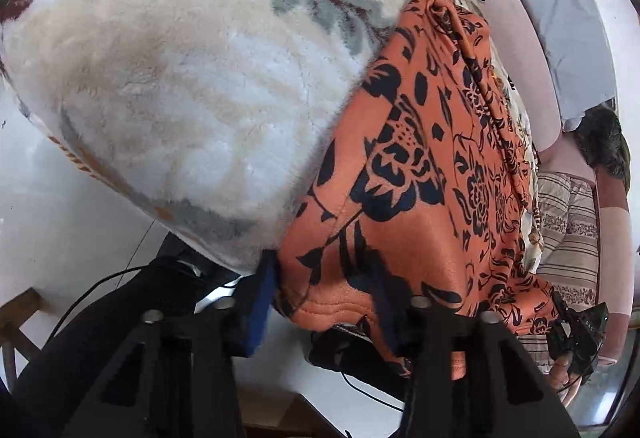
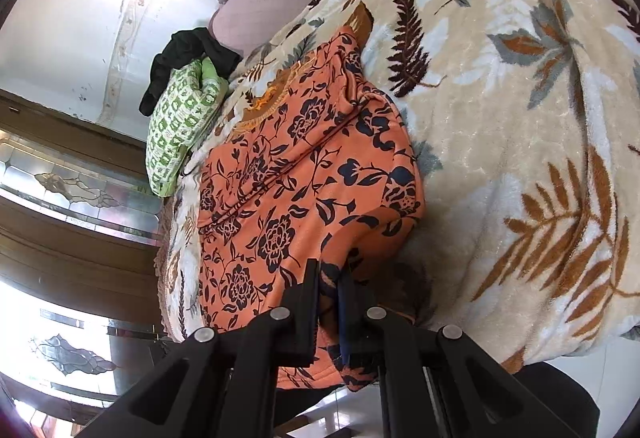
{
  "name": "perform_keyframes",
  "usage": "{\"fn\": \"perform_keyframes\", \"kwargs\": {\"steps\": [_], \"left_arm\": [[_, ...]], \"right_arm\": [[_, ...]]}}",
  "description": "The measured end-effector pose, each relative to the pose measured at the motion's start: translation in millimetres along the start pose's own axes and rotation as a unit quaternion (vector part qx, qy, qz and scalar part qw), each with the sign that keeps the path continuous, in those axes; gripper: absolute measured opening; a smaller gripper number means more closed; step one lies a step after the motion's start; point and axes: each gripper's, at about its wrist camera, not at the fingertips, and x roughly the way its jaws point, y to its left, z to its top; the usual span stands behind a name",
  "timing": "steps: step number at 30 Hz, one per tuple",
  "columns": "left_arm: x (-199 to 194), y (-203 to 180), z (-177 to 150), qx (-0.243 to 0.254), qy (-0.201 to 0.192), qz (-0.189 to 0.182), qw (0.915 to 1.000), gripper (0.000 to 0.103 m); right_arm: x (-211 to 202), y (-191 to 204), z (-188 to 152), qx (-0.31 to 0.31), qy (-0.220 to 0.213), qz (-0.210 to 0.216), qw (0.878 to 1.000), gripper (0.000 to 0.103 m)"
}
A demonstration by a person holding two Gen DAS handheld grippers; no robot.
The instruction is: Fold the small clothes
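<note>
- Presently draped over the near edge of a bed: orange floral garment (image 2: 304, 174), black flower print, lying on a cream leaf-patterned fleece blanket (image 2: 520, 118), hem hanging toward the floor.
- Right gripper (image 2: 332, 302): pinched tight on a fold of the garment's near hem, cloth bunched between the pads.
- Left gripper (image 1: 324, 302): jaws partly apart, straddling the near hem further left; fabric between the fingers, but no firm pinch visible, so probably not yet gripping.
- Risk: lifting now with only one corner secured, dragging the cloth askew and spoiling the fold.
- Risk: left jaws catching the plush blanket along with the hem, pulling both up together.
- Risk: garment sliding off the bed edge, given the overhang.
- Green patterned pillow (image 2: 180, 126) at the far end, well apart.
</note>
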Motion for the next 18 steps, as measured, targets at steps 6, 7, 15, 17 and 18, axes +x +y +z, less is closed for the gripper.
{"fn": "perform_keyframes", "kwargs": {"steps": [6,7,15,17,18], "left_arm": [[-7,-15,2,0.026,-0.01,-0.006,0.9996,0.01],[-10,-16,2,0.03,-0.011,-0.01,0.9994,0.01],[-44,-41,39,0.038,-0.032,-0.062,0.9968,0.009],[-54,-52,52,0.048,-0.042,-0.069,0.9956,0.009],[-59,-62,62,0.055,-0.047,-0.07,0.9949,0.009]], "right_arm": [[2,4,2,-0.005,0.003,-0.002,1.0,0.008],[2,5,2,-0.005,0.004,-0.002,1.0,0.008],[-6,7,11,-0.004,0.008,0.035,0.999,0.008],[-8,11,20,-0.002,0.005,0.049,0.999,0.008],[-9,13,24,-0.003,0.003,0.052,0.999,0.008]]}}
